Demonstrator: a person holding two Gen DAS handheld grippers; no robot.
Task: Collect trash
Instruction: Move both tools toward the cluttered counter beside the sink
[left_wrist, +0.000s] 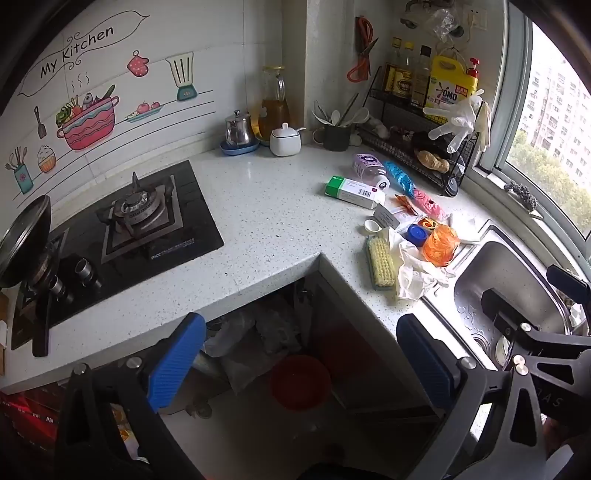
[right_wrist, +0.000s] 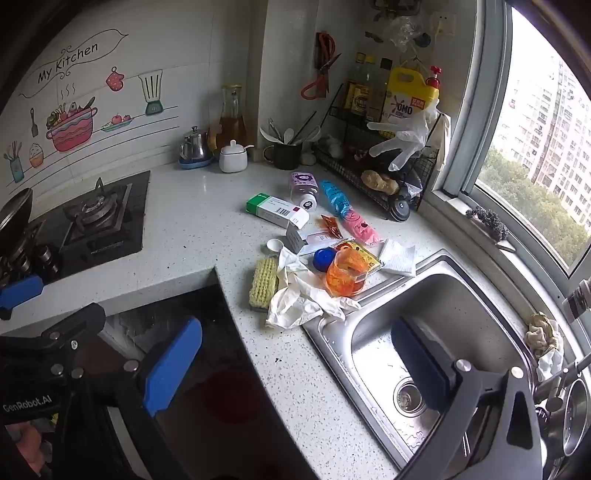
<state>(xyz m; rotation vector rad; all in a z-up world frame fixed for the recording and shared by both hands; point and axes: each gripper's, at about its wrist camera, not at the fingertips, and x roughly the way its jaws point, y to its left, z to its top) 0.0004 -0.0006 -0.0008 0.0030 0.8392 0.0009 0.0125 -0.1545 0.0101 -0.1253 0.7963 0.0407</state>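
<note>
Trash lies in a heap on the white counter beside the sink: a crumpled white glove (right_wrist: 299, 299), an orange plastic cup (right_wrist: 345, 277), a blue cap (right_wrist: 325, 258), a green-and-white box (right_wrist: 277, 210), a purple bottle (right_wrist: 304, 188), blue and pink wrappers (right_wrist: 347, 214), and folded paper (right_wrist: 399, 256). The same heap shows in the left wrist view, with the glove (left_wrist: 417, 273) and box (left_wrist: 354, 192). My left gripper (left_wrist: 299, 358) is open and empty, held over the counter's inner corner. My right gripper (right_wrist: 299, 369) is open and empty, short of the heap.
A yellow scrub brush (right_wrist: 264, 282) lies by the glove. A steel sink (right_wrist: 424, 332) is at right. A gas stove (left_wrist: 140, 218) is at left. A red bin (left_wrist: 299, 382) sits on the floor below. A wire rack (right_wrist: 373, 162) with bottles stands at the back.
</note>
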